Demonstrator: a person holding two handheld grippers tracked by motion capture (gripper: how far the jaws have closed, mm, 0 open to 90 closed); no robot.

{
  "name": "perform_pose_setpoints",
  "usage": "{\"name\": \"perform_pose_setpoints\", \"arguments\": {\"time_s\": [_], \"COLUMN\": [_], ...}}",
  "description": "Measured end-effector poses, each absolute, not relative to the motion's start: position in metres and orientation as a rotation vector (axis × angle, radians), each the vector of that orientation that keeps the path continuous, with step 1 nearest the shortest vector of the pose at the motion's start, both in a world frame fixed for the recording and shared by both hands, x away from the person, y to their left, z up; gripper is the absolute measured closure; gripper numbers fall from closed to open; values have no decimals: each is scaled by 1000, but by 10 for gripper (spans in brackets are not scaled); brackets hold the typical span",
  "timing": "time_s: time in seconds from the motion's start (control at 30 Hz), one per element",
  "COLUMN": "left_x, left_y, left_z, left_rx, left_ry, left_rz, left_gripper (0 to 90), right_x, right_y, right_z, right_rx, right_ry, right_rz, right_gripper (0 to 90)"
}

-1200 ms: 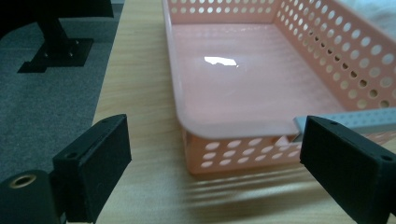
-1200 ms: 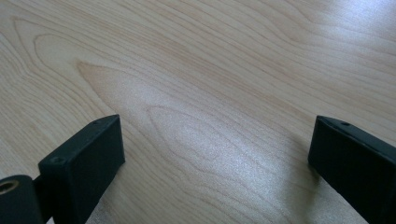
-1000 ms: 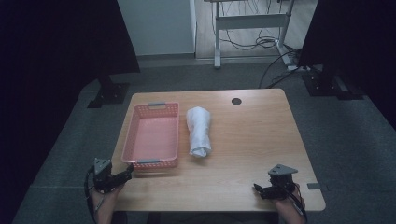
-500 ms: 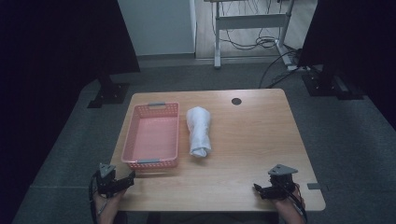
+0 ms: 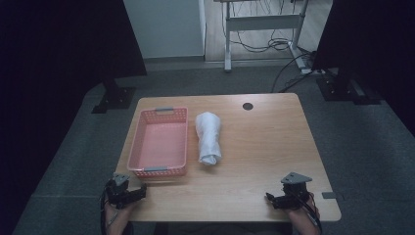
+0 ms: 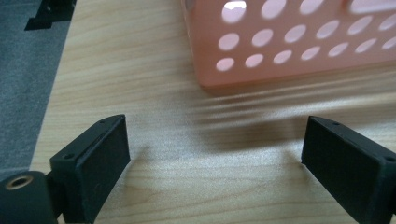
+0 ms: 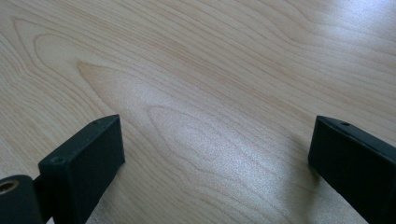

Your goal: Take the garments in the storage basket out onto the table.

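One wooden table (image 5: 254,147), pale grain, rectangular, with a small dark round hole (image 5: 247,105) near its far edge; all places below are given from the basket.

Basket (image 5: 160,142): pink plastic, rectangular, shallow, walls pierced with rows of round holes, a grey handle at each short end, nothing inside it. It sits on the table's left half, long side running away from the person.

Towel (image 5: 208,137): white cloth, rolled into a long bundle, lying just beside the basket's right wall and parallel to it, a narrow strip of table between them.

Left gripper (image 5: 128,193): at the table's near edge, just in front of the basket's near left corner. In the left gripper view its black jaws stand wide apart over bare wood, holding nothing, the basket's near wall (image 6: 299,42) close ahead.

Right gripper (image 5: 286,198): at the near edge, well apart from the basket to its right. Jaws wide apart, empty, over bare wood.
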State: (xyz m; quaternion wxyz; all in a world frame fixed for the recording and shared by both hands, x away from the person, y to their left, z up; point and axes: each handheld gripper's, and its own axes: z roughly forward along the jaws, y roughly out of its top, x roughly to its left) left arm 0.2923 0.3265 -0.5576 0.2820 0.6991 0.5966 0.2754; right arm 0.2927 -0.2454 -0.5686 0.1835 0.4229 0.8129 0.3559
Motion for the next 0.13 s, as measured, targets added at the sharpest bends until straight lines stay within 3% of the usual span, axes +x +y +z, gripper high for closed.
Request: {"name": "perform_pose_setpoints", "arguments": {"time_s": [0.13], "left_x": [293], "left_y": [327], "left_z": [-557], "left_rx": [1868], "left_ry": [1619], "left_rz": [718], "left_gripper": [68], "right_x": [293], "right_y": [-245], "right_z": [-569], "right_rx": [1193], "right_ry": [2293], "right_rz": [1004], "right_gripper": [34]}}
